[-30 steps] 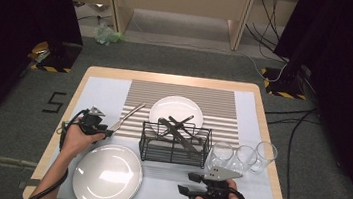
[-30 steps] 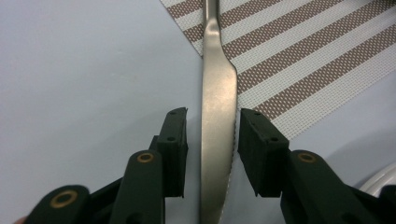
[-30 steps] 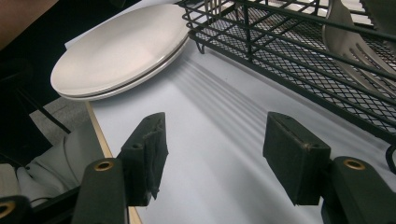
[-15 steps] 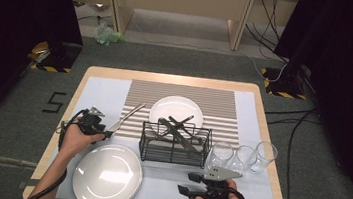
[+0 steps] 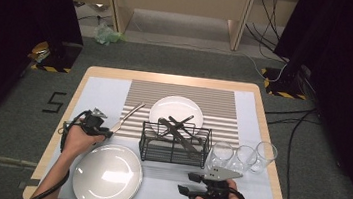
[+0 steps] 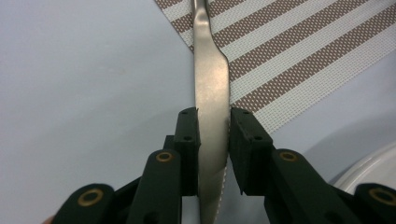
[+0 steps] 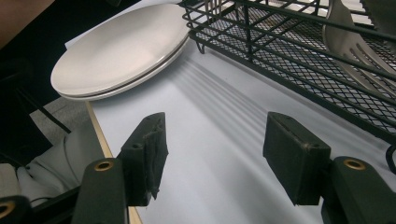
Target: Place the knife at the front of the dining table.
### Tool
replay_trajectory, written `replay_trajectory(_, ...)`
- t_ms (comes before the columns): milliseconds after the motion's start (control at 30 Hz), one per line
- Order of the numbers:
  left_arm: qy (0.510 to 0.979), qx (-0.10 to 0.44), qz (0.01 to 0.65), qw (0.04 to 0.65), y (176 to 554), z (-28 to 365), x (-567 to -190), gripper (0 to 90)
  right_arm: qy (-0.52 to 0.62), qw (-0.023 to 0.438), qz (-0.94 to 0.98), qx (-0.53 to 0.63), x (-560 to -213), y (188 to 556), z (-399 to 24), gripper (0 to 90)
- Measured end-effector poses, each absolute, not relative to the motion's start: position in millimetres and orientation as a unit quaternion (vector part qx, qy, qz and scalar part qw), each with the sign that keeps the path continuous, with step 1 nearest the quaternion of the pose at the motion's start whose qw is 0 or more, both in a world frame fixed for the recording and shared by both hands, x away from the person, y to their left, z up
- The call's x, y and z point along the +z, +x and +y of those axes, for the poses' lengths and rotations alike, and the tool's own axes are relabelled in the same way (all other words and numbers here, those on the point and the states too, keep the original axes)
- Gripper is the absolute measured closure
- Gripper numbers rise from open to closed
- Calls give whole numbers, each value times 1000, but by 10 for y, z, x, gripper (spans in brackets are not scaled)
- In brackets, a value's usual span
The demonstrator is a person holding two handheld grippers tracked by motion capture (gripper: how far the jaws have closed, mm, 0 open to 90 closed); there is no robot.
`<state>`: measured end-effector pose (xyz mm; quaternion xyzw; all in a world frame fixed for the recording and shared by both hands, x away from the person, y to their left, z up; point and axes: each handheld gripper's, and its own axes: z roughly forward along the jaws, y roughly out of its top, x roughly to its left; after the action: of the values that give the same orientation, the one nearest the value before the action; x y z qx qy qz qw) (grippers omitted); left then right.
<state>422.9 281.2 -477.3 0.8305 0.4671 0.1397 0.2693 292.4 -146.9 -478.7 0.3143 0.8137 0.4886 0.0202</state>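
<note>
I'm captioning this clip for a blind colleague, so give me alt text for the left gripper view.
The left gripper has just been closing its two black jaws on the flat steel handle of a piece of cutlery, which runs up from between them. It lies on a pale blue mat, crossing onto a brown-and-white striped placemat; a white plate's rim shows at lower right.

Silver knife (image 6: 211, 88) on brown-and-white striped mat (image 6: 299, 56), white plate (image 5: 107, 175), black basket (image 5: 175, 144)

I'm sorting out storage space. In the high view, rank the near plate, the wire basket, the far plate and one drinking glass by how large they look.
1. Near plate, largest.
2. Wire basket, slightly narrower.
3. Far plate; it lies farther from the camera and partly behind the basket, so its true size may match the near plate.
4. Drinking glass, smallest.
</note>
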Motion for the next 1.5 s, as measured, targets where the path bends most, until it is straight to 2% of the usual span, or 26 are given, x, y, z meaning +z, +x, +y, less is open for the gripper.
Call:
replay_trajectory(300, 820, 123, 494, 262, 4250, 2722, -4743, 729, 314, 20, 814, 488, -4791, 2932, -1461, 398)
replay_trajectory(767, 839, 110, 467, 258, 4271, 2554, -4722, 704, 315, 21, 814, 488, -4792, 2935, -1468, 398)
replay_trajectory(1500, 843, 102, 458, 263, 4476, 2364, -4695, 684, 314, 19, 813, 490, -4791, 2934, -1471, 398)
